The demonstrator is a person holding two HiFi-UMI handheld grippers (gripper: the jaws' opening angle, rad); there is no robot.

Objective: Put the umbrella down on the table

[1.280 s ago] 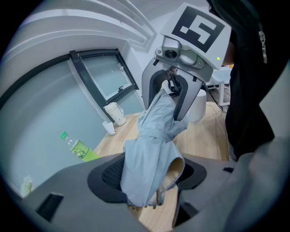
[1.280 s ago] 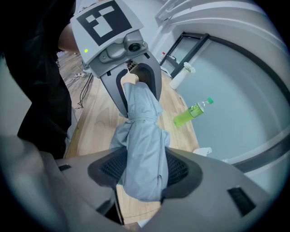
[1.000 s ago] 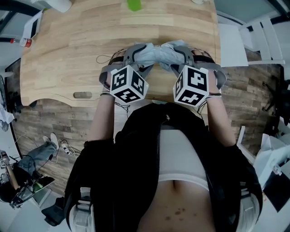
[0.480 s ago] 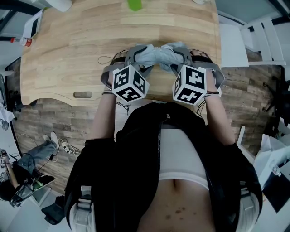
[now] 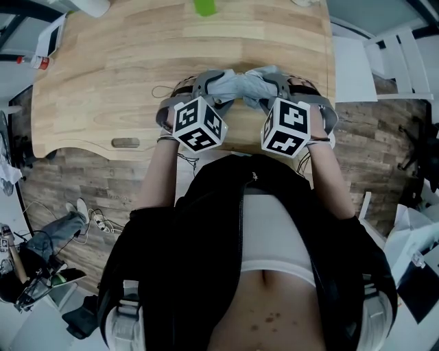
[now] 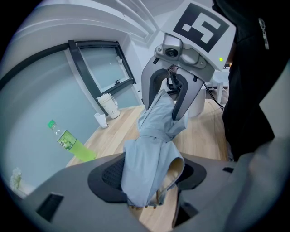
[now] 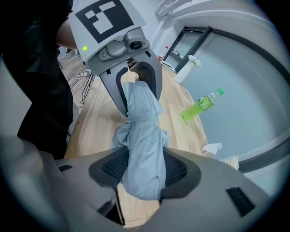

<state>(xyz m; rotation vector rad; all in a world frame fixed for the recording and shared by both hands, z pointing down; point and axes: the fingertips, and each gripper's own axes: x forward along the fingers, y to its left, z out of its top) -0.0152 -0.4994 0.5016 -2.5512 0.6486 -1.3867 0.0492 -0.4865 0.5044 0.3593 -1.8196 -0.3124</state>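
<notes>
The umbrella: folded, pale grey-blue, held crosswise between your two tongs, over the table's 6 o'clock edge. Whether it touches the wood is not clear.
Your left gripper: clamped on the umbrella's 9 o'clock end, with fabric bunched between the pads.
Your right gripper: clamped on its 3 o'clock end, pads pressing the cloth.
The green bottle: at 12 o'clock on the table's far edge, well apart from the umbrella.

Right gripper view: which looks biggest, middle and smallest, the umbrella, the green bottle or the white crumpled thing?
Biggest: umbrella, though it is nearest the camera, which swells it.
Middle: green bottle.
Smallest: white crumpled thing.
</notes>
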